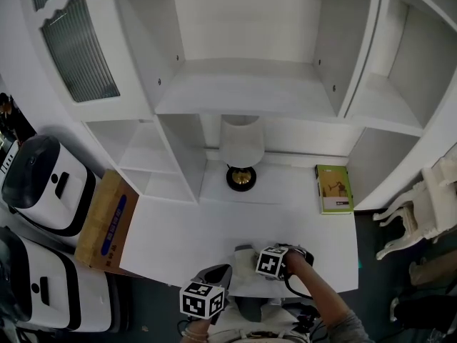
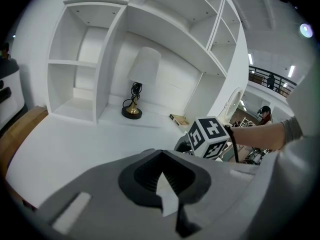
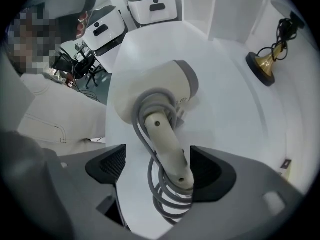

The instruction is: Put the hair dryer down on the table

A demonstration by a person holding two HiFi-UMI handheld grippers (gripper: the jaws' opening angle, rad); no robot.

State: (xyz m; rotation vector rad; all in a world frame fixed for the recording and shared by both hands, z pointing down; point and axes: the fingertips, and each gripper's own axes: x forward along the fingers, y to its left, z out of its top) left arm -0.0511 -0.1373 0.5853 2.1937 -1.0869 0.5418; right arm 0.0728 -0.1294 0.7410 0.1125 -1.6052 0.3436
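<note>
A cream hair dryer [image 3: 150, 94] with a grey nozzle end and a grey cord wound round its handle lies on the white table [image 3: 225, 104]. My right gripper [image 3: 157, 169] is open, with one jaw on each side of the handle; the right jaw is close against it and the left jaw stands apart. In the head view the hair dryer [image 1: 243, 251] shows at the table's near edge, just left of the right gripper [image 1: 251, 261]. My left gripper [image 2: 162, 173] is shut, with a small white scrap between its jaws, and hangs at the near edge [image 1: 218, 276].
A lamp with a white shade and brass base [image 1: 240, 164] stands at the back of the table, and a green book [image 1: 333, 189] lies at the back right. White shelves [image 1: 164, 148] rise behind. A cardboard box [image 1: 107, 220] and white appliances [image 1: 43, 184] are left; a white chair [image 1: 428, 206] is right.
</note>
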